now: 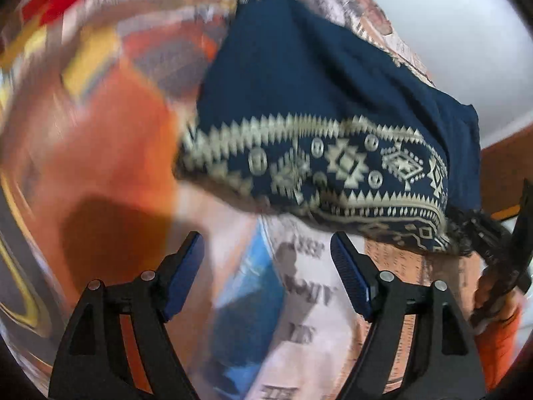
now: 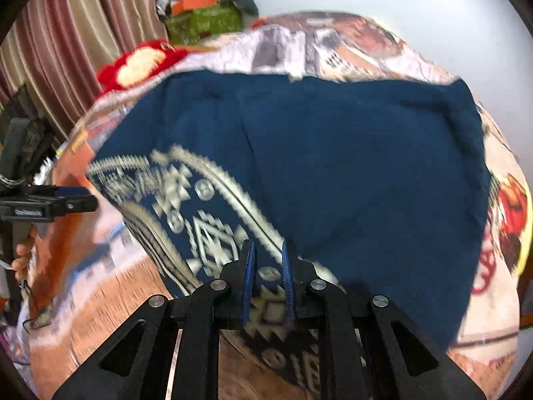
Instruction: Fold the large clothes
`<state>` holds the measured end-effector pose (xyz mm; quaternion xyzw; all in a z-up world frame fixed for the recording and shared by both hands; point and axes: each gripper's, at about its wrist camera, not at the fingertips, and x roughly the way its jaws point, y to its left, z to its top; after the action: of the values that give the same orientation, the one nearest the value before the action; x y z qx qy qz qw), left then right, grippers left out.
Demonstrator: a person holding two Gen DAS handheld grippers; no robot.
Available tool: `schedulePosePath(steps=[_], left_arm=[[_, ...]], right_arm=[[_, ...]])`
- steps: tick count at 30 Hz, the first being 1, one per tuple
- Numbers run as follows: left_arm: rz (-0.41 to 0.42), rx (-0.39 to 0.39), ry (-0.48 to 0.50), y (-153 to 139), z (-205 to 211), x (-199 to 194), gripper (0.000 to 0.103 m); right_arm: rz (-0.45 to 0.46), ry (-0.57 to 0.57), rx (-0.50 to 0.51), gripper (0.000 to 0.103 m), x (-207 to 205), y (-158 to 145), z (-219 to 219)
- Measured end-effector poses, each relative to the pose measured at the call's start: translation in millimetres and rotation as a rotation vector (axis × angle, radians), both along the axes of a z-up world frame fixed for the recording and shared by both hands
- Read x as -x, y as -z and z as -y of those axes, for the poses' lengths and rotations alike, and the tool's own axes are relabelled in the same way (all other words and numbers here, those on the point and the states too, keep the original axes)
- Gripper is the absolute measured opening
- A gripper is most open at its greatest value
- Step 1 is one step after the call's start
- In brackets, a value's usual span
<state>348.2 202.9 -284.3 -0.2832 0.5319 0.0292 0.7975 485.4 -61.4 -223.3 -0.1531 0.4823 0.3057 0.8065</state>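
Patterned bedspread (image 2: 349,43) on a bed, much of it blurred. Navy cloth (image 2: 349,166) with cream border lies across it. Right tongs (image 2: 269,276) pinch its border edge; left tongs (image 1: 266,266) stand spread, empty, near the cloth's blurred hem.

The cloth (image 2: 349,166) is soft, matt and dark blue, with a cream woven band. The bedsheet (image 2: 333,43) under it is thin printed cloth. Both grippers (image 1: 266,266) (image 2: 269,266) are matt black plastic with shiny round metal pins. Their blue pads (image 1: 349,276) look rubbery and ribbed. The curtain (image 2: 66,33) is cloth with a slight shine.
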Motion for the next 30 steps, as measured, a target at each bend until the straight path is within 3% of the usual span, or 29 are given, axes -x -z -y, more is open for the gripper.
schedulePosePath(steps=[3, 7, 10, 16, 18, 20, 22, 23, 24, 27, 30], left_arm=[[0.001, 0.023, -0.025, 7, 7, -3, 0.078], [0.029, 0.065, -0.055, 15, 10, -22, 0.078], [0.07, 0.068, -0.087, 16, 9, -39, 0.078], [0.132, 0.055, -0.137, 12, 2, -70, 0.078], [0.144, 0.081, -0.194, 8, -5, -78, 0.078], [0.161, 0.093, -0.238, 5, -14, -86, 0.077], [0.162, 0.11, -0.29, 3, -25, -93, 0.07], [0.157, 0.108, -0.309, 3, -29, -92, 0.058], [0.149, 0.103, -0.322, 3, -32, -94, 0.048], [0.144, 0.095, -0.309, 3, -36, -95, 0.036], [0.163, 0.047, -0.272, -6, -33, -88, 0.03]], right_arm=[[0.0, 0.029, 0.023, 0.012, 1, 0, 14], [0.123, 0.119, 0.188, 0.012, 5, -3, 30], [0.163, 0.148, 0.258, 0.012, 2, 2, 41], [0.139, 0.17, 0.202, 0.015, -13, 11, 55], [0.156, 0.193, 0.206, 0.027, -18, 12, 54], [0.234, 0.233, 0.269, 0.032, -17, 12, 59], [0.256, 0.232, 0.296, 0.038, -14, 13, 61], [0.261, 0.261, 0.315, 0.065, -15, 12, 66], [0.284, 0.3, 0.339, 0.085, -16, 10, 72], [0.277, 0.328, 0.288, 0.086, -16, -4, 87], [0.25, 0.321, 0.212, 0.086, -11, -23, 94]])
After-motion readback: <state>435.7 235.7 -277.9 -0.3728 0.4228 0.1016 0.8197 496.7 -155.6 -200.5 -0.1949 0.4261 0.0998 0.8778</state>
